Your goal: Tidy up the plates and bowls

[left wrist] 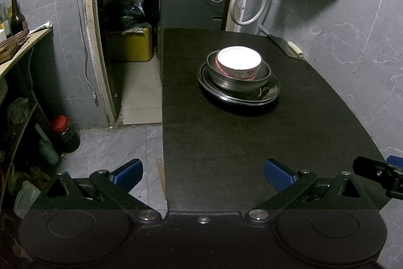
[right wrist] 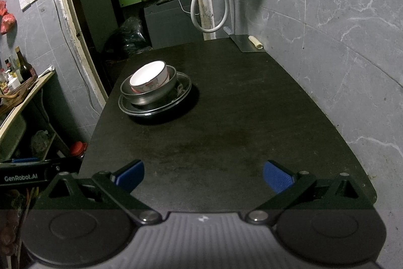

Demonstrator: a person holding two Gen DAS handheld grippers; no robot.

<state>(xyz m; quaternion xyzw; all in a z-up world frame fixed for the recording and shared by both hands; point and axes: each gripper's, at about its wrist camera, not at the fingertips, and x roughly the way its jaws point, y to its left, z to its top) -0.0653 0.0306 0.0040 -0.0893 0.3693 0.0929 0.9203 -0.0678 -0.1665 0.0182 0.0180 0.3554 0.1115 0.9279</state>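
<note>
**Kid:** What are your claws doing?

**Me:** I am holding my left claw [left wrist: 203, 172] over the near edge of the big black table [left wrist: 226, 148]. Its blue fingertips [left wrist: 278, 174] are spread wide with nothing between them. I am holding my right claw [right wrist: 203, 172] just beside it, spread wide too and gripping nothing.

**Kid:** Where are the dishes?

**Me:** They are sitting farther out on the table, well apart from both claws, all in one pile. A flat shiny metal plate [left wrist: 270, 90] is lying at the bottom. A round grey metal bowl [left wrist: 239, 81] is sitting on it. A white bowl with red marks [left wrist: 239, 61] is resting inside that one, tipping a little.

**Kid:** And way at the back?

**Me:** A wide metal chopping knife [right wrist: 248, 43] is lying by the grey wall, with a small pale thing [right wrist: 255, 41] on its blade. A white hose [right wrist: 209, 6] is hanging above it.
</note>
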